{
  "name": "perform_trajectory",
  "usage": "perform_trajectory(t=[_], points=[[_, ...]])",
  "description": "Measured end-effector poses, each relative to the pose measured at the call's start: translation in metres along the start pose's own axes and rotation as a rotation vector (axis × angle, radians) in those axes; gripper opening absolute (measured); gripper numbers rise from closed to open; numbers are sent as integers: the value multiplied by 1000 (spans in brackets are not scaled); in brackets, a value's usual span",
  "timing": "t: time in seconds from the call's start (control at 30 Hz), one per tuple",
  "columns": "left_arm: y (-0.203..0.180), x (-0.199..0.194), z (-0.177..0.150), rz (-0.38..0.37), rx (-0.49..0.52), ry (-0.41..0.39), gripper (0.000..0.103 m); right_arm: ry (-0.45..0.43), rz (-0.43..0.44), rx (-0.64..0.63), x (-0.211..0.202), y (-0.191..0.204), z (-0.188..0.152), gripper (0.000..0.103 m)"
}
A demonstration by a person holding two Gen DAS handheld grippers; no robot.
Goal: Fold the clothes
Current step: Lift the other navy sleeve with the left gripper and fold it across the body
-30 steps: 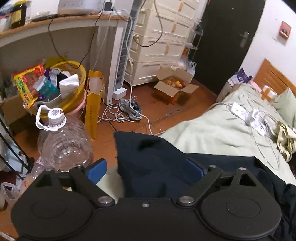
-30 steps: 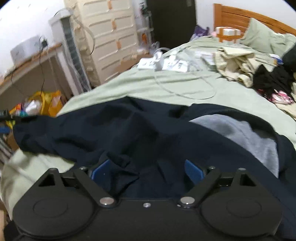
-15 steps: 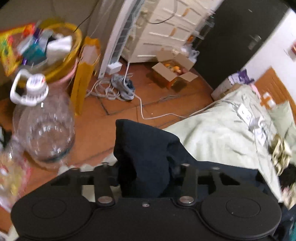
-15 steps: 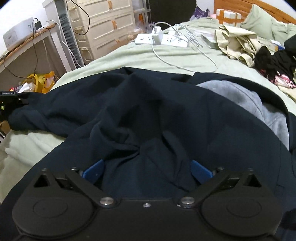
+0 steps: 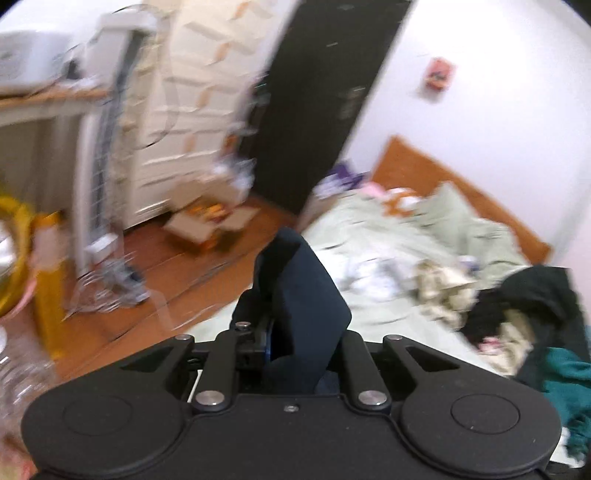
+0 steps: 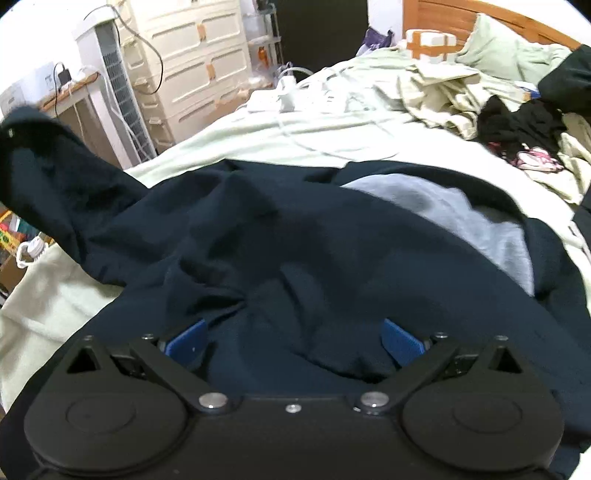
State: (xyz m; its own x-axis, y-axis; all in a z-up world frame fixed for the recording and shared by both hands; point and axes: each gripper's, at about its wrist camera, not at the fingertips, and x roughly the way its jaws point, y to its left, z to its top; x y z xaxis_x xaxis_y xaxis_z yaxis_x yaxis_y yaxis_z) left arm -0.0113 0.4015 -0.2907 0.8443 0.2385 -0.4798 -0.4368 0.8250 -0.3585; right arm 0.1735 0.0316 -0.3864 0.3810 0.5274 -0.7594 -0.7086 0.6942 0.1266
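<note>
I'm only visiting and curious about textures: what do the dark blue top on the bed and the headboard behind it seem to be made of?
The dark blue top looks like soft, matte knit, probably cotton fleece: it bunches in thick folds and shows a pale grey, fuzzy-looking lining. The headboard looks like wood with an orange-brown, slightly glossy finish; grain is too small to confirm.
</note>
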Motion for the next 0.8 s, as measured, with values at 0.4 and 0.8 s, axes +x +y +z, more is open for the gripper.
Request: perform_trajectory(t=[0.4, 0.8], points=[[-200, 12, -30, -466, 134, 54, 9, -65, -13, 55, -68, -55, -27, 102], [-329, 46, -146, -618, 360, 286, 8, -104, -52, 254, -158, -133, -78, 101]])
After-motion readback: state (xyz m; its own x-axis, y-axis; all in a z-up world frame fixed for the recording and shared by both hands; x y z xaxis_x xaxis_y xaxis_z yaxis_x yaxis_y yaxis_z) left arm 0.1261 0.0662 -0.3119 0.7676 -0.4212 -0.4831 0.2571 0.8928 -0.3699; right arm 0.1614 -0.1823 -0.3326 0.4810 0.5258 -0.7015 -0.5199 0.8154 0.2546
